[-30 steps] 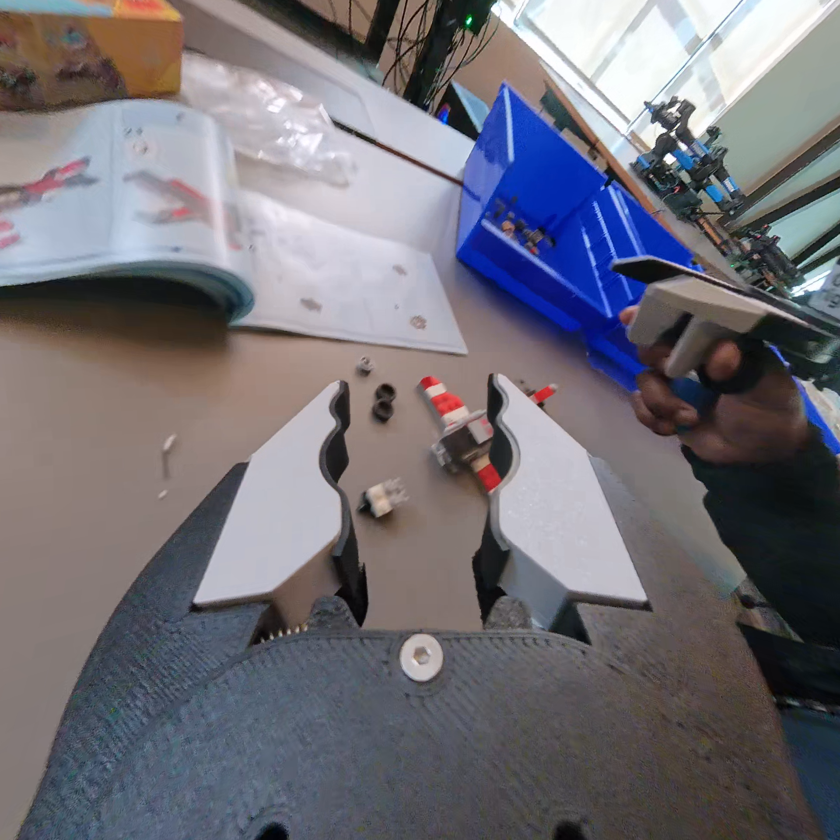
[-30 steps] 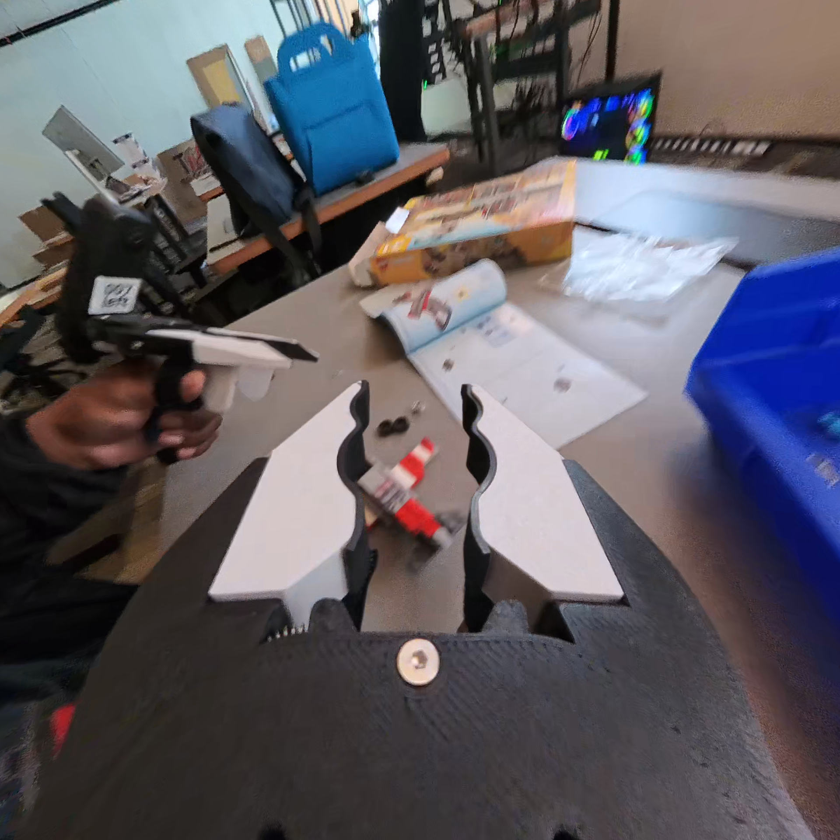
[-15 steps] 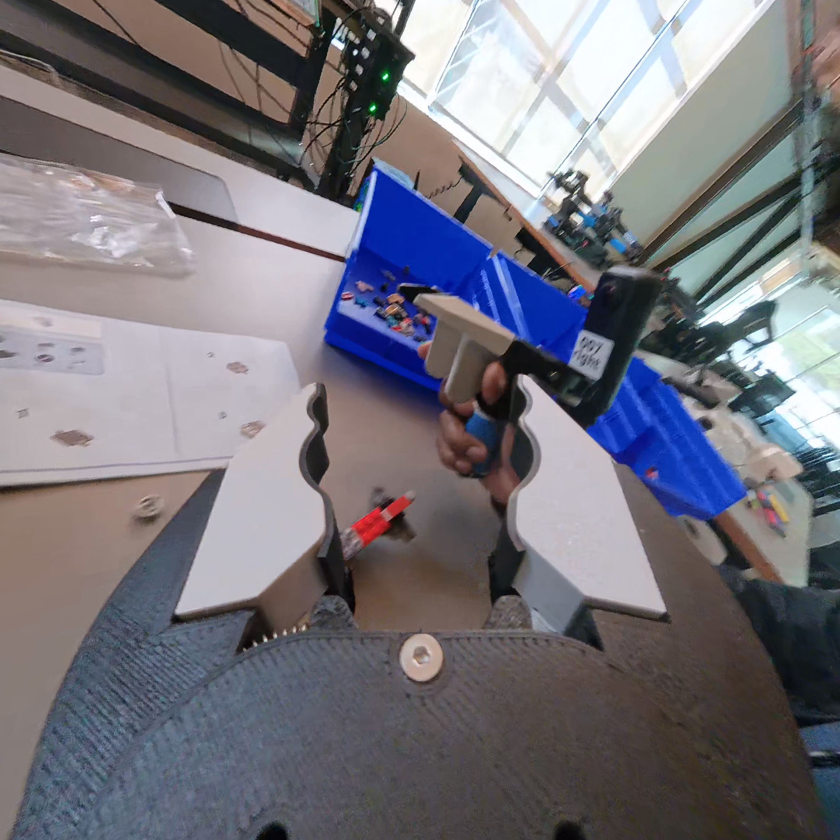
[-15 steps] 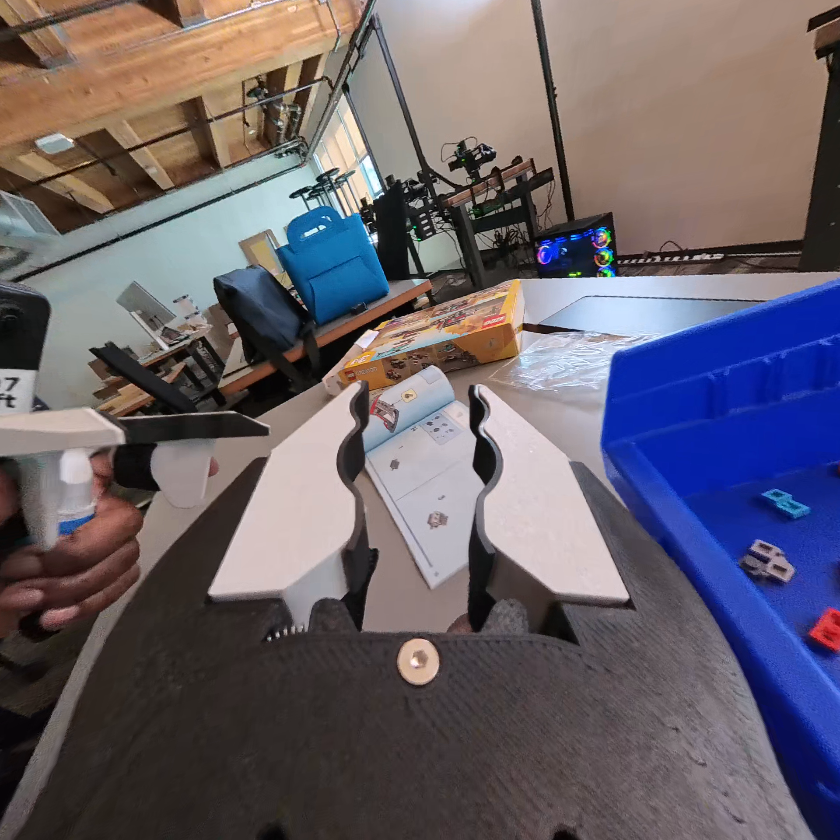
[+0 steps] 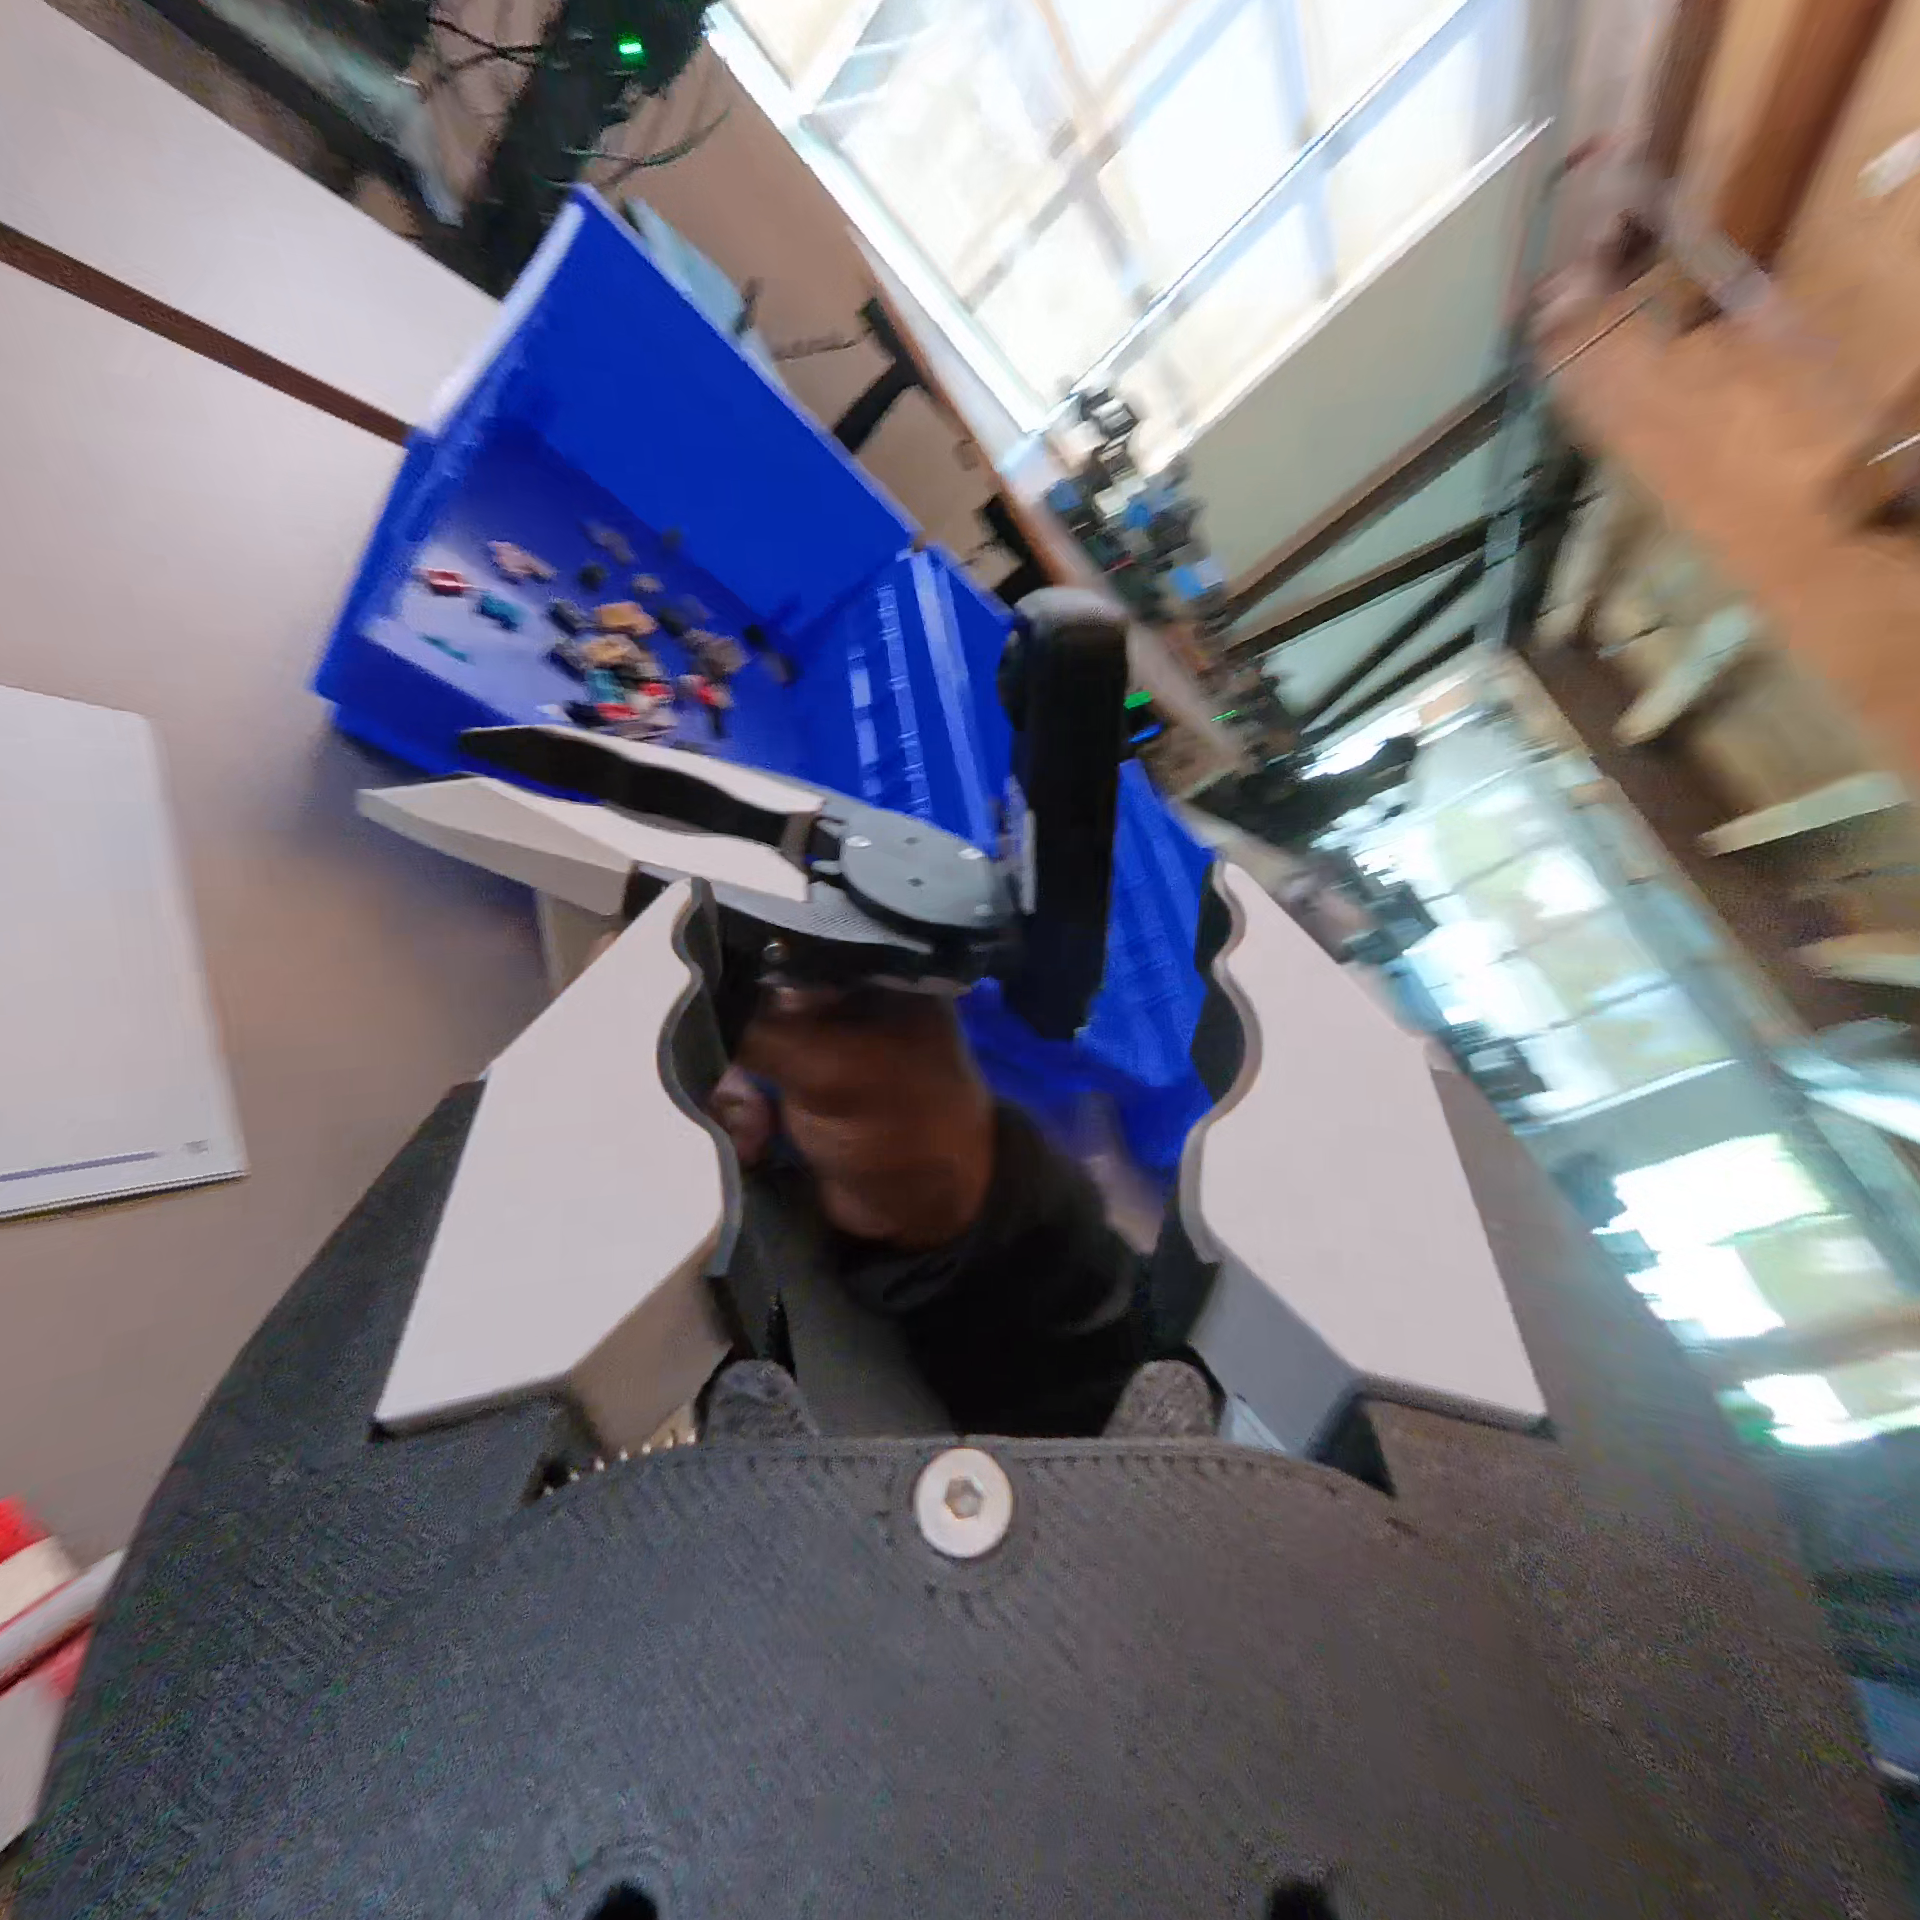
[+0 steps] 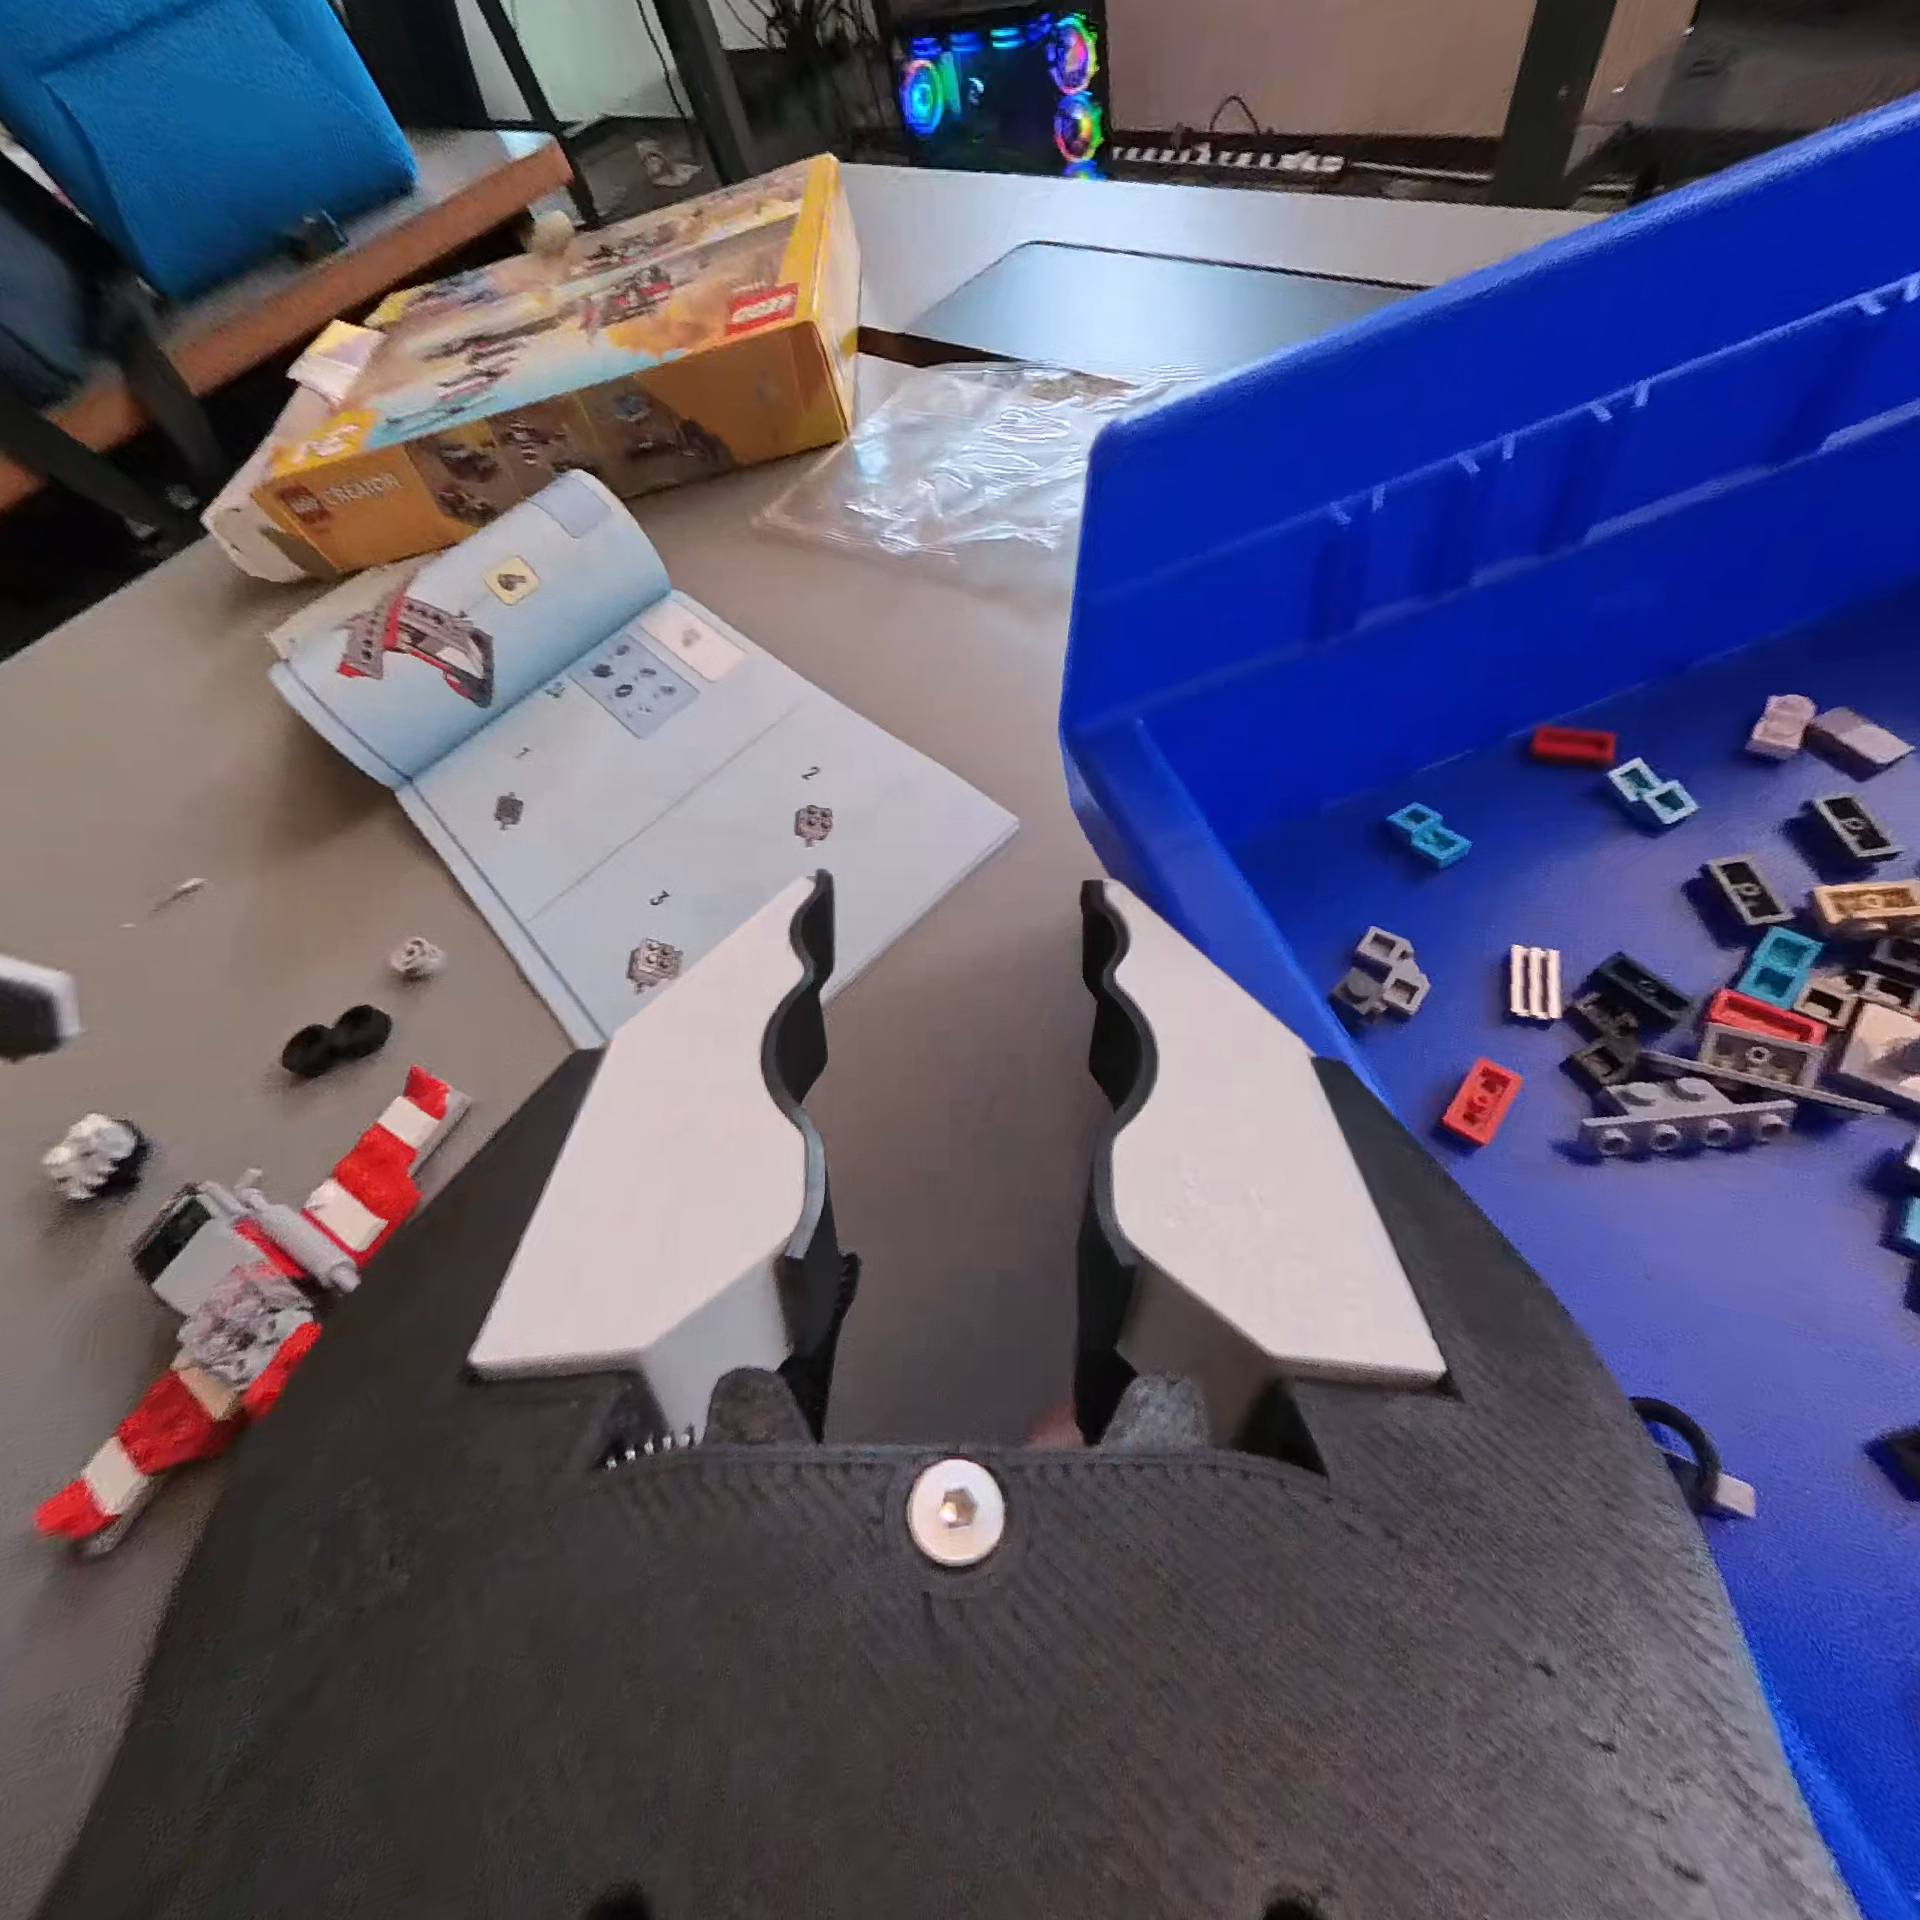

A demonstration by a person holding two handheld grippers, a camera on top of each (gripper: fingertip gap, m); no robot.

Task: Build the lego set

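Observation:
A partly built red-and-white lego assembly (image 6: 260, 1247) lies on the brown table, left of my right gripper (image 6: 956, 894). That gripper is open and empty, above the table between the assembly and a blue bin (image 6: 1455, 499) of several loose bricks (image 6: 1714, 1049). Two black tyres (image 6: 332, 1039) and small grey pieces (image 6: 416, 956) lie beyond the assembly. My left gripper (image 5: 951, 894) is open and empty, raised and pointing at the right gripper (image 5: 416, 774) and the hand holding it. The left wrist view is blurred; the assembly (image 5: 31, 1579) shows at its lower left edge.
An open instruction booklet (image 6: 623, 727) lies ahead of the right gripper, with the yellow set box (image 6: 571, 364) and a clear plastic bag (image 6: 966, 457) behind it. The blue bin (image 5: 675, 416) stands at the table's right side. The left gripper's fingertip (image 6: 31, 1013) shows at the left edge.
The left gripper has lifted and swung right, off the assembly and toward the right hand. The right gripper has tipped down over the table beside the bin. Both stay open.

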